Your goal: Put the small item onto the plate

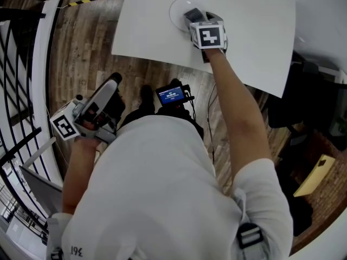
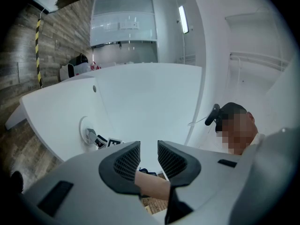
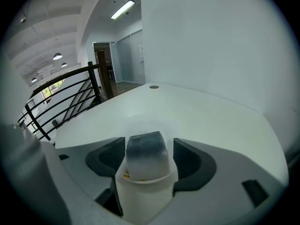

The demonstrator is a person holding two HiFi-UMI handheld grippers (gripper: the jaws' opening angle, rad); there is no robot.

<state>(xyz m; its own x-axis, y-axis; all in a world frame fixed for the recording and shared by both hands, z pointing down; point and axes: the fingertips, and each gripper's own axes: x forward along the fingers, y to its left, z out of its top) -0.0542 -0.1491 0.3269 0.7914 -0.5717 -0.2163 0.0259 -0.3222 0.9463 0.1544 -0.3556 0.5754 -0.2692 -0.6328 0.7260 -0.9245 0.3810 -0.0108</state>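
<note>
White table point(image 1: 255, 31) fills 12 to 2 o'clock in head view. Plate point(image 1: 176, 8) lies on it at 12 o'clock, near the table's edge on the person's side. R gripper point(image 1: 191, 16) is over the plate w/ jaws clamped on the small item point(image 3: 146, 156), a white piece w/ dark top. Can't tell if the item touches the plate. L gripper point(image 1: 113, 82) is off the table at 9 o'clock, jaws slightly apart, nothing betw. them.

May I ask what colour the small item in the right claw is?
The small item is white, dark grey on top; right gripper view.
</note>
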